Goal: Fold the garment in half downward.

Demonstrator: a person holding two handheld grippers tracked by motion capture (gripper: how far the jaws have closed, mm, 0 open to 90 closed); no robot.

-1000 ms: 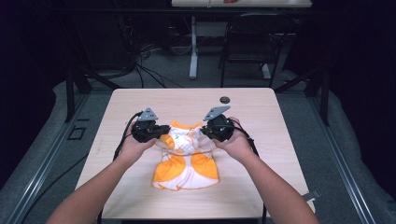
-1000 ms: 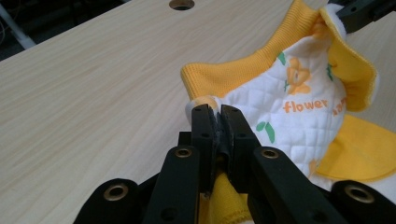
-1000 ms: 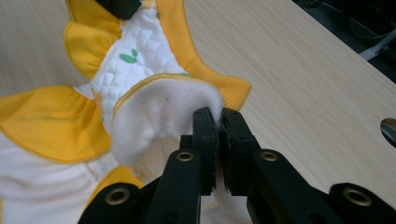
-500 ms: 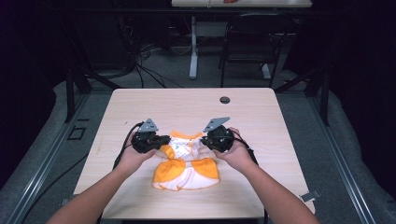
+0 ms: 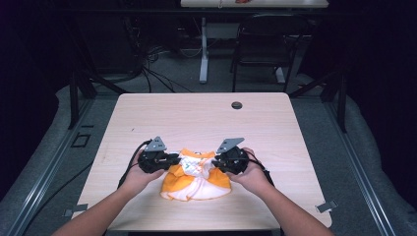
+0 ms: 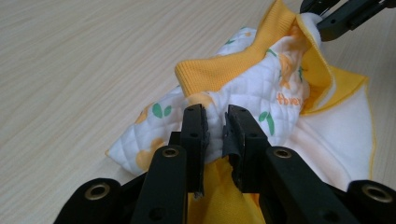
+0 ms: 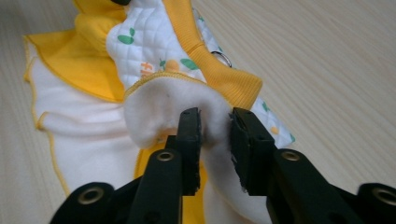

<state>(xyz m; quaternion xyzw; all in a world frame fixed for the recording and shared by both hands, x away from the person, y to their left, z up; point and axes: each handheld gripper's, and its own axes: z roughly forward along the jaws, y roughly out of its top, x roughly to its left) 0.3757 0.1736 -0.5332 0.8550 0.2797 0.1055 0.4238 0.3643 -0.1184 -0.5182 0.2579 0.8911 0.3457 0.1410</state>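
A small orange and white quilted garment [image 5: 196,179] with green leaf prints lies on the wooden table [image 5: 196,118], near its front edge. My left gripper [image 5: 175,160] is at the garment's upper left corner and my right gripper [image 5: 212,164] at its upper right. In the left gripper view the quilted cloth [image 6: 261,88] sits bunched between the jaws [image 6: 215,116], which have just been opening. In the right gripper view a white fleece fold [image 7: 154,98] lies between the jaws [image 7: 215,121], which have also just been opening. The right gripper's jaws [image 6: 345,14] show at the far collar.
A round cable hole [image 5: 236,104] sits near the table's far edge. Beyond the table stand a dark chair [image 5: 265,44] and a desk leg among floor cables. Bare wood stretches behind and to both sides of the garment.
Both hands have come toward the front edge and sunk lower, bringing the garment's top with them. The garment now rests flatter on the table.
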